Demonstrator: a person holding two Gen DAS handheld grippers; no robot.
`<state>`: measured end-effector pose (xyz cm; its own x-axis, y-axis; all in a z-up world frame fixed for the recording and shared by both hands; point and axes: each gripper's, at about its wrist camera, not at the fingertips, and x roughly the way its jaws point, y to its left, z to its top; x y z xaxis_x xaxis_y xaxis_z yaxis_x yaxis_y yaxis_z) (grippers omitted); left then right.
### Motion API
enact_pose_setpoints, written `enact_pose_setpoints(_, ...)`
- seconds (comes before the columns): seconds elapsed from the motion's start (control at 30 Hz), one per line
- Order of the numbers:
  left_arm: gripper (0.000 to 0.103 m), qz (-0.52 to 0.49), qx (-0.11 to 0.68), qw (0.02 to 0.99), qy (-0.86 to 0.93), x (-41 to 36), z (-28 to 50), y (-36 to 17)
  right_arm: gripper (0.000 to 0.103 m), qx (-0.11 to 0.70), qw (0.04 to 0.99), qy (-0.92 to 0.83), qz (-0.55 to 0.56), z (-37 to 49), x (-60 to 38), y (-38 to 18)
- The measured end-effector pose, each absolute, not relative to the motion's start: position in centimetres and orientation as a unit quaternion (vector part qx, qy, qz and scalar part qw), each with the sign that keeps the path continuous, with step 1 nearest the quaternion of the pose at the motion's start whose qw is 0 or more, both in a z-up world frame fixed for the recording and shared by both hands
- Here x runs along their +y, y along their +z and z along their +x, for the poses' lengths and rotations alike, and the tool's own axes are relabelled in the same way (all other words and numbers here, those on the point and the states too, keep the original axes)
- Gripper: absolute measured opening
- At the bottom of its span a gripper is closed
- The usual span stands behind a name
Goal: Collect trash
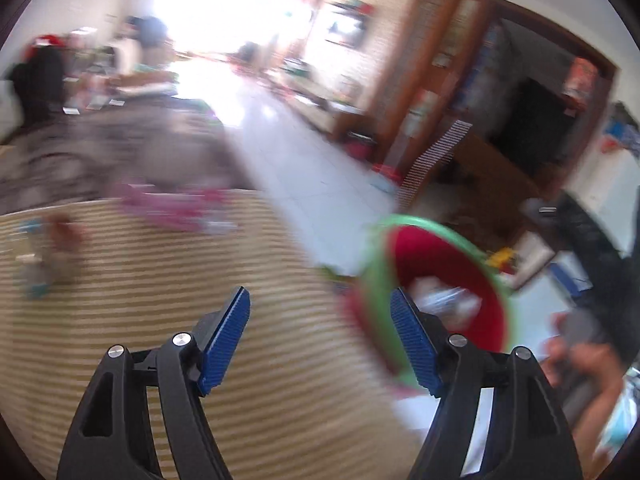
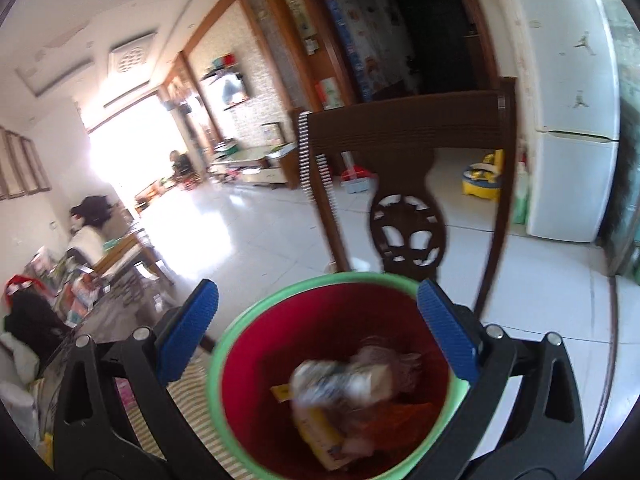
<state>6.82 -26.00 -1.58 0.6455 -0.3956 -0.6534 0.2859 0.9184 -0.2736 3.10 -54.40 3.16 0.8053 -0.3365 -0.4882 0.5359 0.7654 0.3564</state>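
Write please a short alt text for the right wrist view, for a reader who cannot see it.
The open right tool hangs empty above a red bin with a green rim holding crumpled wrappers. Behind the bin stands a dark wooden chair on a white tiled floor.

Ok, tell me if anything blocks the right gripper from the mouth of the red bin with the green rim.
Nothing visible does. The right gripper hangs open right above the red bin with the green rim, whose mouth is uncovered, with crumpled wrappers already inside. The dark wooden chair stands behind it.
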Motion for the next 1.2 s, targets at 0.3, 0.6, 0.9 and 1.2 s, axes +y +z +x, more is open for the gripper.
enact_pose_setpoints(0.3,0.070,-0.144,0.402,0.904,0.019,-8.0,9.5,-4.3,0.098,0.291,0.931,-0.087,0.203,8.3,-44.8,2.2)
enact_pose_setpoints(0.6,0.070,-0.238,0.409,0.875,0.101,-0.8,14.7,-7.0,0.098,0.328,0.937,-0.023,0.118,10.9,-37.4,1.5)
enact_pose_setpoints(0.9,0.031,-0.246,0.437,0.862,0.077,-1.3,17.9,-9.4,0.098,0.345,0.929,-0.002,0.136,12.9,-34.7,0.5)
enact_pose_setpoints(1.2,0.014,-0.243,0.458,0.854,0.040,0.9,10.8,-8.4,0.098,0.393,0.915,0.068,0.057,15.0,-26.5,-2.3)
